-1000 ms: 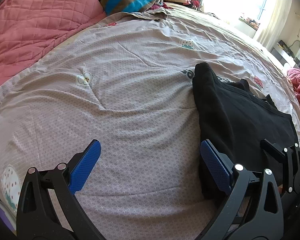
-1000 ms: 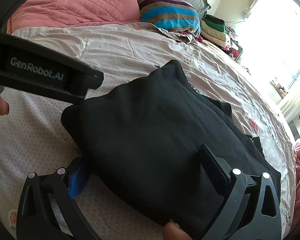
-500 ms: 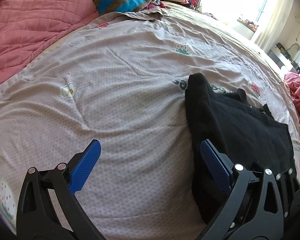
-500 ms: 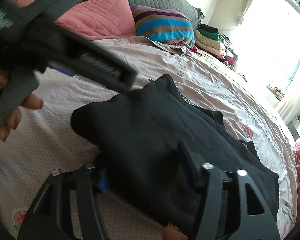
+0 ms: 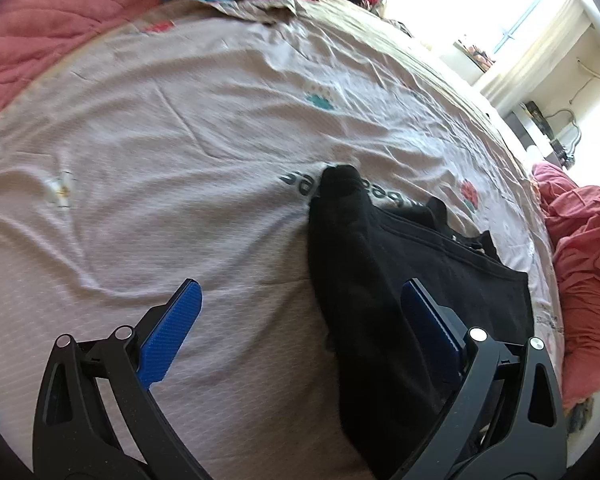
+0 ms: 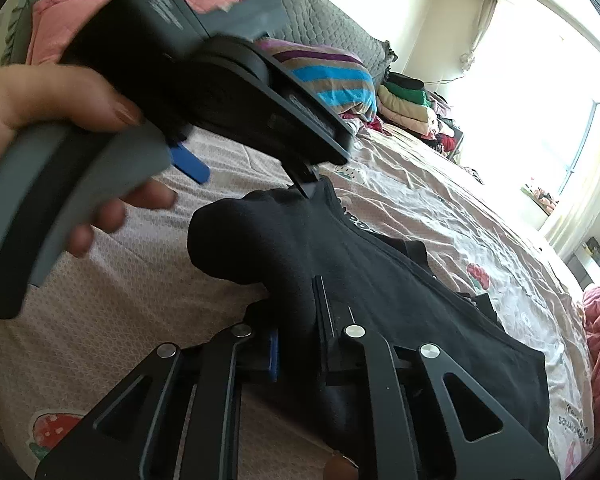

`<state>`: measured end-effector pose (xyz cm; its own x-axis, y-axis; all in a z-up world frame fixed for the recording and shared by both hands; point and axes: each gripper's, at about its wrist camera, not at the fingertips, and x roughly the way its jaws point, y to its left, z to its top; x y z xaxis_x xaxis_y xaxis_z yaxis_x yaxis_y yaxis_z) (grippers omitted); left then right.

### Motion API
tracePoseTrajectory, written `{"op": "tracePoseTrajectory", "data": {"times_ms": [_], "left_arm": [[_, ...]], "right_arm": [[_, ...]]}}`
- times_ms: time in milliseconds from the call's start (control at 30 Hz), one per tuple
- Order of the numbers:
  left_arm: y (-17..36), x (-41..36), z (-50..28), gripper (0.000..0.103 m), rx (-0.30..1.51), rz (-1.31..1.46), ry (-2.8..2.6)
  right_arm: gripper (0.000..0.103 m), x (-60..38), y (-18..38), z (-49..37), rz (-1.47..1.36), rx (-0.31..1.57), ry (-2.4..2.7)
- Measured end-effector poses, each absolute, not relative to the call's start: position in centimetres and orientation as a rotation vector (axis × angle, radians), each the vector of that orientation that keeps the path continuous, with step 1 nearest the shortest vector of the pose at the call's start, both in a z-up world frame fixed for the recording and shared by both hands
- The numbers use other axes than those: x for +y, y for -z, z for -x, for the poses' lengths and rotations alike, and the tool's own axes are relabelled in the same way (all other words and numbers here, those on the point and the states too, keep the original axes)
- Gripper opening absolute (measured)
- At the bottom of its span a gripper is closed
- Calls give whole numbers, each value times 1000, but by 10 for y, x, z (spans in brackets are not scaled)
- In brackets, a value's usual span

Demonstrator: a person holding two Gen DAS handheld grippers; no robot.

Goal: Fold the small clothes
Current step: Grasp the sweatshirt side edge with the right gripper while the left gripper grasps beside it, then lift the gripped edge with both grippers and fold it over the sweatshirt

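Note:
A black garment (image 5: 400, 264) lies folded on the patterned bedsheet (image 5: 180, 140), right of the middle. My left gripper (image 5: 300, 284) hovers open over its left edge; the left blue pad (image 5: 172, 328) is over bare sheet and the right pad (image 5: 428, 320) over the black cloth, neither touching it. In the right wrist view my right gripper (image 6: 296, 312) is closing tight on a bunched fold at the near left edge of the black garment (image 6: 380, 280), and the cloth rises in a hump there. A hand (image 6: 40, 100) holds the left gripper above and to the left.
A pink quilt (image 5: 40, 40) and a striped pillow (image 6: 328, 76) lie at the bed's head. Stacked folded clothes (image 6: 408, 104) sit beyond the pillow. Crumpled pink cloth (image 5: 580, 260) lies at the bed's right edge, and a bright window is behind it.
My right gripper's jaws have gone from wide open to pinched on the garment's near edge, bunching and lifting it. The left gripper has swung up and stays open.

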<state>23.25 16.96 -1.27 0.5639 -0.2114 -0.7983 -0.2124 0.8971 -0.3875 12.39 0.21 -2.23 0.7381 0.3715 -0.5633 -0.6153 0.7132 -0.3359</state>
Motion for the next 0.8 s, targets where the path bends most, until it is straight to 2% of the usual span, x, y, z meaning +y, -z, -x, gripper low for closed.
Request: {"op": "tracePoseTrajectory", "data": {"times_ms": [400, 500, 567, 633, 733, 800], "left_arm": [[23, 150, -256, 93, 996, 523, 104], [24, 146, -259, 77, 1007, 509, 117], [27, 144, -263, 58, 1019, 506, 125], [28, 142, -264, 50, 1023, 498, 128], [28, 140, -264, 30, 1019, 490, 138], [28, 139, -264, 23, 1014, 491, 144]], "right_arm": [[10, -9, 16, -122, 497, 473, -576], [10, -9, 16, -120, 493, 470, -573], [10, -9, 15, -119, 492, 469, -572], [10, -9, 15, -119, 492, 469, -571], [10, -9, 15, -118, 492, 467, -568], [10, -9, 16, -119, 489, 467, -567]]}}
